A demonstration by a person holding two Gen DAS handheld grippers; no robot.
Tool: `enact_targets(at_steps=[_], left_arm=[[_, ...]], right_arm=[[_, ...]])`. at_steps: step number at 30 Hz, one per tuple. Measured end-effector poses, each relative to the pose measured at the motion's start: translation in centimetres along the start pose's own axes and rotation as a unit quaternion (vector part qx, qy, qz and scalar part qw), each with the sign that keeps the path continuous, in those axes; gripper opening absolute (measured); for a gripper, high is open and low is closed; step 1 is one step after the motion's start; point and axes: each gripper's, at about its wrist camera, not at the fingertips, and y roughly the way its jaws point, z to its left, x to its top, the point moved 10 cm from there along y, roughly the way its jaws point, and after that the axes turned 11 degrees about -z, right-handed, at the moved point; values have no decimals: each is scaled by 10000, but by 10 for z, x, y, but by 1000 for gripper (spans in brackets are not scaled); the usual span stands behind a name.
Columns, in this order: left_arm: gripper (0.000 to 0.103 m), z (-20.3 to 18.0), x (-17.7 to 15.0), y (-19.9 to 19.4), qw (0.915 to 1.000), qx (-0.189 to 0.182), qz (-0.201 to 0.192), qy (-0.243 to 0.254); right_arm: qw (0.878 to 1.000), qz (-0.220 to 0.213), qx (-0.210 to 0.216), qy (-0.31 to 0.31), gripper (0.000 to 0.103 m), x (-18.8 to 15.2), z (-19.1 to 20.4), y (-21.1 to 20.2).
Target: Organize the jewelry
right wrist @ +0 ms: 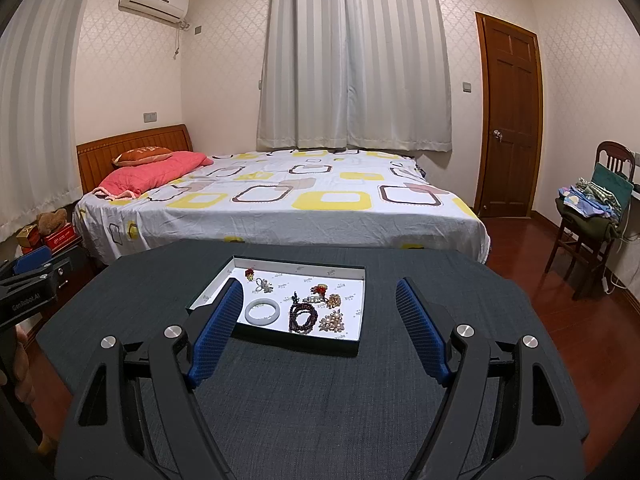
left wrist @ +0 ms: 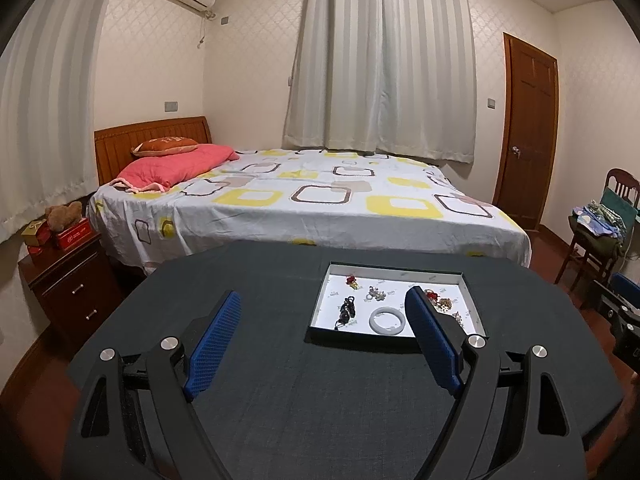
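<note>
A shallow white-lined tray [left wrist: 394, 269] [right wrist: 300, 269] sits on a dark grey table [left wrist: 280, 392] [right wrist: 304, 392]. It holds a white bangle [left wrist: 387, 321] [right wrist: 261, 312], a dark bead bracelet [right wrist: 303, 317] [left wrist: 347, 310], a small red piece [left wrist: 351, 280] [right wrist: 249, 273], a silver piece [left wrist: 376, 294] [right wrist: 264, 286] and gold and pearl brooches [right wrist: 333, 321] [left wrist: 444, 303]. My left gripper [left wrist: 324, 300] is open and empty, above the table just short of the tray. My right gripper [right wrist: 320, 290] is open and empty, its jaws astride the tray's near side.
A bed [left wrist: 304, 200] stands right behind the table. A nightstand [left wrist: 68, 280] with boxes and a teddy bear is at the left. A chair [right wrist: 592, 216] piled with clothes stands at the right, near a wooden door [right wrist: 508, 120]. Each gripper shows at the edge of the other's view.
</note>
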Motion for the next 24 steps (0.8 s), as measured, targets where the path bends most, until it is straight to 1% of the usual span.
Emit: enact_targets(at_steps=[8,12,20,24], left_arm=[[81,0,0,0,10000,1,-31,-44],[81,1,2,-1,9999,53,-140,-24],[81,-3,1,-2,9996,-137,-188,-130],[84,2,4,-4,9993,30,-317,-183]], right_arm=[[10000,2,6,-3,77,0,0,0],[10000,9,7,-4,77,0,2,0],[10000,16,7,-6,77,-1,5,0],[10000,13,6,-3,77,-1,5,0]])
